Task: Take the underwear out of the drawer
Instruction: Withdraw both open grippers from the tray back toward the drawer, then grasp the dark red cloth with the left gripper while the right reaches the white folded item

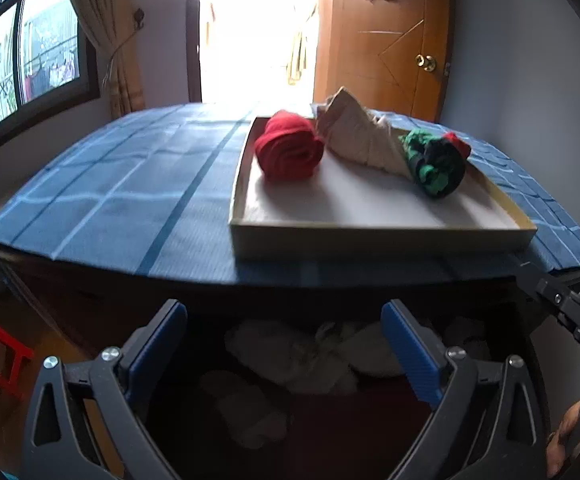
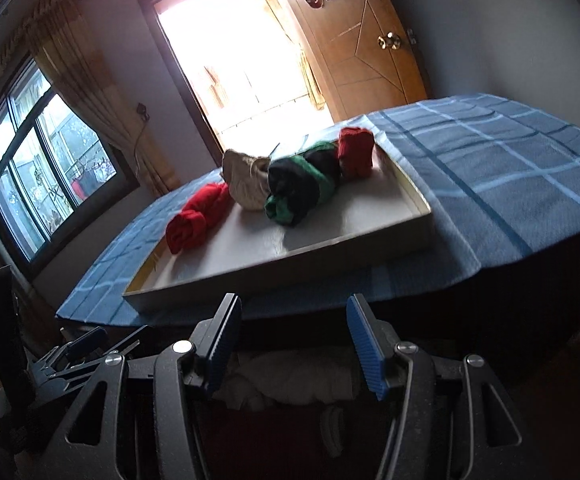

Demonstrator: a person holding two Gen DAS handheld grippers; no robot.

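Both my jaws stand open and empty over the dark drawer, where the pale underwear lies in a loose heap. Pieces overlap, so I may pinch two at once, or snag the worktop edge just above when lifting.

Red roll, blue plaid cloth.

Open drawer clear from above; counter edge overhangs its back, tray crowding right half.
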